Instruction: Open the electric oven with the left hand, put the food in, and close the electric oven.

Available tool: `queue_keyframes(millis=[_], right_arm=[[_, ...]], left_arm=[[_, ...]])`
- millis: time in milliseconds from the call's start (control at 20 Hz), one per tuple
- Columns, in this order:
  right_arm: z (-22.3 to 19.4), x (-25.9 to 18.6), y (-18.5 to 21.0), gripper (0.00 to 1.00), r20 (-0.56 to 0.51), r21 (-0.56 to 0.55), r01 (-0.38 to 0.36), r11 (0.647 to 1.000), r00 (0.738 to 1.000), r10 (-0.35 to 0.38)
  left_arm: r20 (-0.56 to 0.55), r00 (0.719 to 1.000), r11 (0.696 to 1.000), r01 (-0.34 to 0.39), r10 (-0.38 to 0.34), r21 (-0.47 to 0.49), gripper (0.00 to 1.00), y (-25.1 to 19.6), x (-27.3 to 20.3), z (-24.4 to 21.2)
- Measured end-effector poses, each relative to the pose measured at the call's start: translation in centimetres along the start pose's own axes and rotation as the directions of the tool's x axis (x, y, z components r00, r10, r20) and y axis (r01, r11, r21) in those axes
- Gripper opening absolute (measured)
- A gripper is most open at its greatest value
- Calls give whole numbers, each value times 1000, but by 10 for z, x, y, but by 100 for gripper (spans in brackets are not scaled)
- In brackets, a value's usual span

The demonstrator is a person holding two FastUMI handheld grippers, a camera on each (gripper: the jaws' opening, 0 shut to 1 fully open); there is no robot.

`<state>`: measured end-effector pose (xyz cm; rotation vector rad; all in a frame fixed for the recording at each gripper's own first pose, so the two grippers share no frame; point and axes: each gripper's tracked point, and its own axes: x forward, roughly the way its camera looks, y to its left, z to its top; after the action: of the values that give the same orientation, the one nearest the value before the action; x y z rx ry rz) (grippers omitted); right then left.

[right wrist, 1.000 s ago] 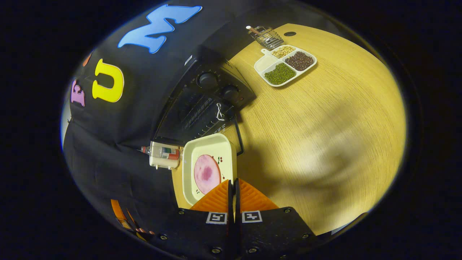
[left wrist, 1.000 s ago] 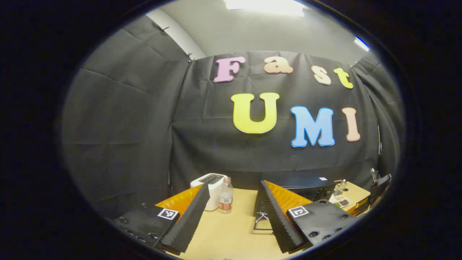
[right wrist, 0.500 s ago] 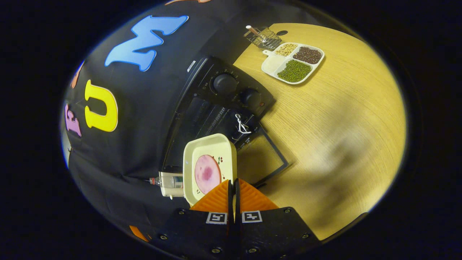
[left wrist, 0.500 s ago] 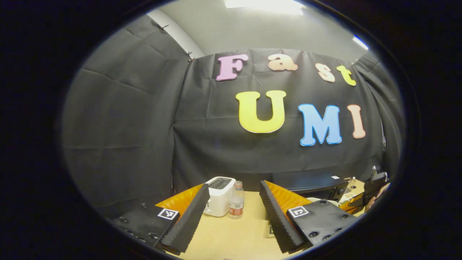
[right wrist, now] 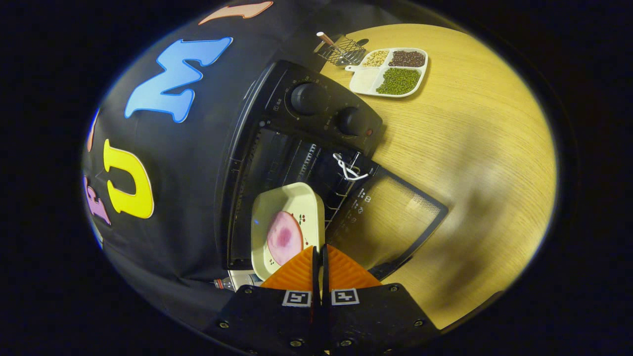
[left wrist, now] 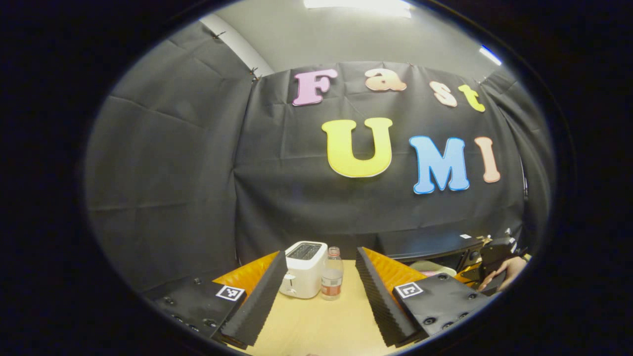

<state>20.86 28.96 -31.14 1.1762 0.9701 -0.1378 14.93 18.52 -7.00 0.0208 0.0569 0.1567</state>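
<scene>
Electric oven (right wrist: 296, 143): black, two round knobs on its control panel, glass door (right wrist: 390, 222) swung fully down onto the bench (right wrist: 470, 163), dark cavity exposed, directly ahead of the right tool (right wrist: 319, 257). Cream dish (right wrist: 287, 227): square, holding one pink round slice of food (right wrist: 284, 237); right tool clamped on its near rim, dish at the oven mouth. Divided tray (right wrist: 388, 71): beyond the oven, green, dark and pale beans in separate compartments. Left tool (left wrist: 321, 296): spread wide, gripping nothing; white toaster (left wrist: 304, 269) and bottle (left wrist: 332, 281) ahead.
</scene>
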Motion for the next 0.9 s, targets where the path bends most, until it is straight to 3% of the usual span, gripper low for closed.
queue_keyframes(millis=[250, 500, 550, 600, 650, 700, 750, 800, 900], right_arm=[[7, 29, 8, 1, 78, 103, 4, 995, 997, -12], [26, 47, 11, 1, 177, 185, -1, 983, 984, -32], [28, 50, 11, 1, 198, 190, 1, 982, 979, -39], [29, 53, 12, 1, 208, 196, -1, 981, 977, -41], [27, 57, 13, 1, 206, 204, -3, 979, 978, -40], [24, 61, 15, 1, 202, 216, -5, 976, 979, -40], [20, 64, 18, 1, 201, 230, -15, 973, 979, -32], [18, 68, 19, 3, 192, 231, -18, 973, 981, -27], [12, 69, 22, 3, 179, 223, -24, 975, 984, -17]], left_arm=[[-19, 999, 1000, -28, 29, 12, 99, 19, 2, -2], [-43, 998, 998, -49, 51, 40, 99, 30, 4, -8], [-48, 997, 997, -53, 55, 48, 94, 33, 4, -9], [-46, 997, 997, -57, 59, 52, 99, 35, 5, -8], [-44, 997, 997, -61, 63, 53, 91, 37, 5, -6], [-43, 997, 996, -65, 67, 54, 99, 37, 4, -5], [-45, 997, 996, -67, 70, 54, 99, 38, 4, -4], [-47, 996, 996, -70, 73, 60, 91, 39, 4, -5], [-33, 997, 994, -73, 76, 78, 91, 42, 2, -3]])
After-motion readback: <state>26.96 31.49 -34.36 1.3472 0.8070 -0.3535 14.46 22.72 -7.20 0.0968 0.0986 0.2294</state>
